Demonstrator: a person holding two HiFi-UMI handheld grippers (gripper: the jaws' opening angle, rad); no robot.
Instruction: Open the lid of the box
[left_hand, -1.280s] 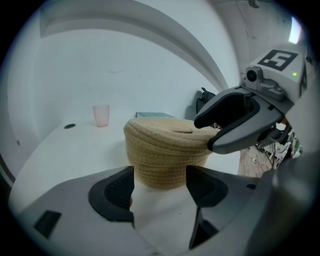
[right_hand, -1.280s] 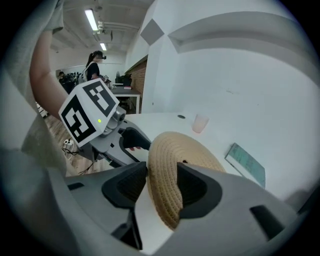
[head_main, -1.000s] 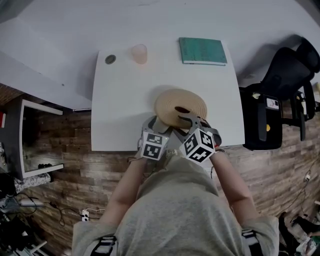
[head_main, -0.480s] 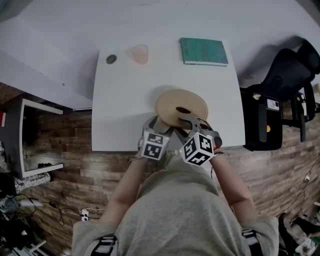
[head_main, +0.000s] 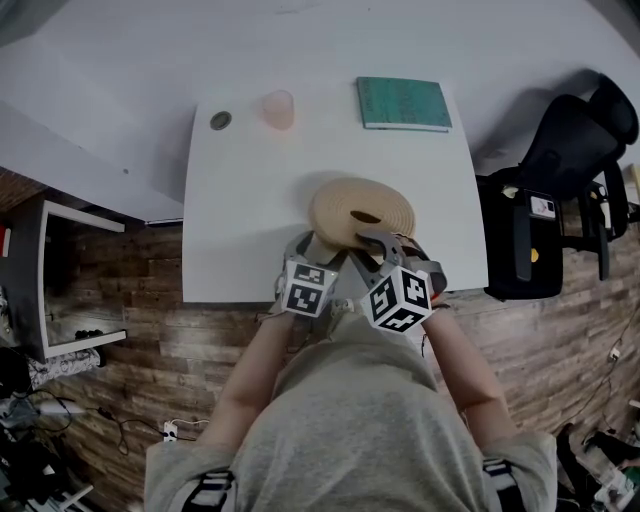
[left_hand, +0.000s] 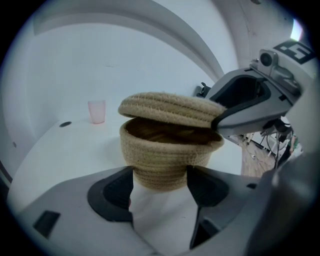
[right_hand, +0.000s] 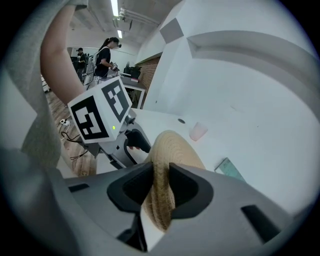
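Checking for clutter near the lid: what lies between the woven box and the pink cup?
Only bare white table; the head view shows nothing between the box and the cup.

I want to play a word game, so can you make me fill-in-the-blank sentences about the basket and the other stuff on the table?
1. The left gripper grips the basket, while the right gripper, its jaws just closing, pinches the rim of its woven ____.
2. The cup at the far edge of the table is ____.
3. The flat book is ____.

Missing words: lid; pink; green.
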